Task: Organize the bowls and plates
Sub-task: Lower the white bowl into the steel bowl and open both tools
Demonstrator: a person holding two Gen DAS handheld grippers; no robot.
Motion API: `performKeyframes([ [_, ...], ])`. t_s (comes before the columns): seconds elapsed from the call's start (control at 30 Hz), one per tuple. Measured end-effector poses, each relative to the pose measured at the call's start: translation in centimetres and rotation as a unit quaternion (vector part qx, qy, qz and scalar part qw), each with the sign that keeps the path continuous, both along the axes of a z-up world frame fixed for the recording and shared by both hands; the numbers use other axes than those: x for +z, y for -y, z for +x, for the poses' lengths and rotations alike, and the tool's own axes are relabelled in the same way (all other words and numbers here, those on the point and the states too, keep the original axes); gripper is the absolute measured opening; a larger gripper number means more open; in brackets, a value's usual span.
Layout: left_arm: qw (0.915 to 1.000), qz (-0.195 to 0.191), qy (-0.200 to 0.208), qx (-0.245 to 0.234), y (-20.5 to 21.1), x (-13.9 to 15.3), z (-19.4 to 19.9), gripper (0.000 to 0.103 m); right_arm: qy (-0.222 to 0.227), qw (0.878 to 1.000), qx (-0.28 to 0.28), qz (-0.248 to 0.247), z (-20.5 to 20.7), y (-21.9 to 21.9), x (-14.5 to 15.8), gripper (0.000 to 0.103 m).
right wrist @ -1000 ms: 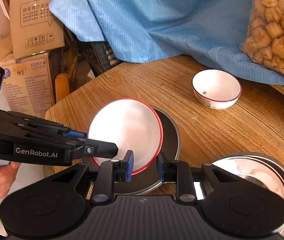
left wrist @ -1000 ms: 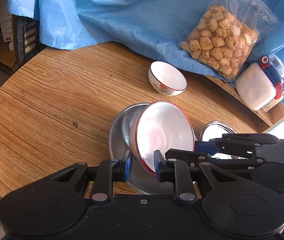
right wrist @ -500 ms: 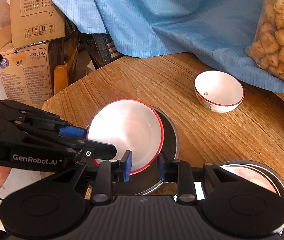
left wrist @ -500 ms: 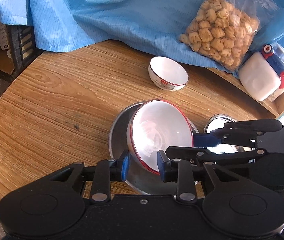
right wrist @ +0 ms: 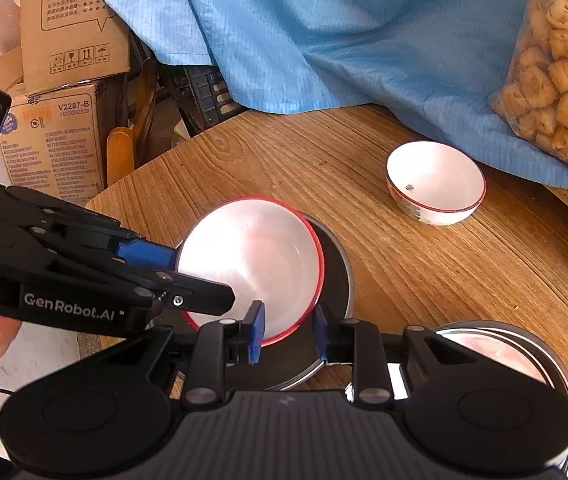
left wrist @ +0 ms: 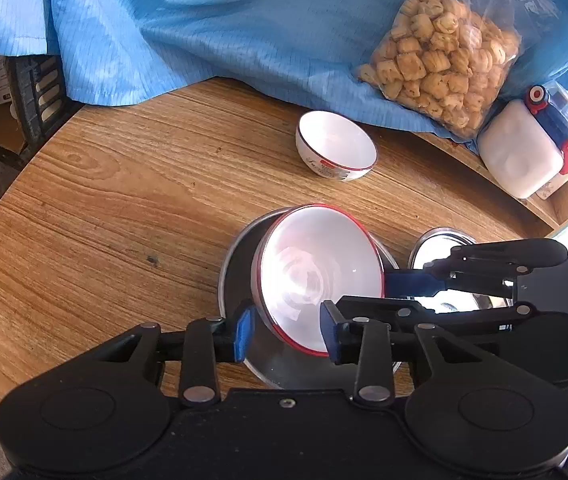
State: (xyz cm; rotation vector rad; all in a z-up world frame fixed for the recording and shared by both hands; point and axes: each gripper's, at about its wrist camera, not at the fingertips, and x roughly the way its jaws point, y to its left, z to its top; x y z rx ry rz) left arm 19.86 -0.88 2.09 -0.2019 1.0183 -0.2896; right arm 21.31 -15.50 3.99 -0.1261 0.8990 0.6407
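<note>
Since a second ago the left gripper [left wrist: 286, 330] has let go: its jaws are opening, and gaps show on both sides of the near rim of the red-rimmed bowl [left wrist: 318, 276] that sits between its blue pads. The bowl has also tipped down from a steep lean towards lying in the steel plate [left wrist: 236, 276] beneath it, which is likely why the left grip is being given up.

From the right, the right gripper [right wrist: 287, 336] straddles the bowl's near rim with narrow jaws, closing slightly; one pad lies against the inside, while contact on the outer side is hard to confirm. I judge it is steadying the bowl as it settles.

Beyond both grippers, a second small bowl [left wrist: 336, 151] stands apart on the table [left wrist: 124, 200], probably next for stacking. To the right of the left gripper lies another steel plate [right wrist: 524, 360]. Farther off, a bag of snacks [left wrist: 440, 60] rests on blue cloth [left wrist: 224, 24].
</note>
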Motion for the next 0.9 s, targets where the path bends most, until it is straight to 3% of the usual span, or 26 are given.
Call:
performKeyframes([
  [0.2, 1.0000, 0.001, -0.001, -0.005, 0.12, 0.22, 0.15, 0.044, 0.002, 1.000, 0.003, -0.005, 0.00, 0.10, 0.12, 0.028],
  [0.3, 0.9999, -0.010, 0.003, -0.007, 0.14, 0.39, 0.06, 0.055, 0.004, 1.000, 0.006, -0.008, -0.11, -0.04, 0.09, 0.029],
  [0.43, 0.9999, 0.004, 0.011, -0.011, 0.74, 0.46, -0.12, 0.055, 0.009, 1.000, 0.008, -0.012, -0.31, -0.26, 0.02, 0.031],
  [0.9, 0.9998, -0.016, 0.009, -0.012, 0.36, 0.66, -0.27, 0.060, 0.011, 1.000, 0.013, -0.019, -0.70, -0.21, 0.22, 0.032],
])
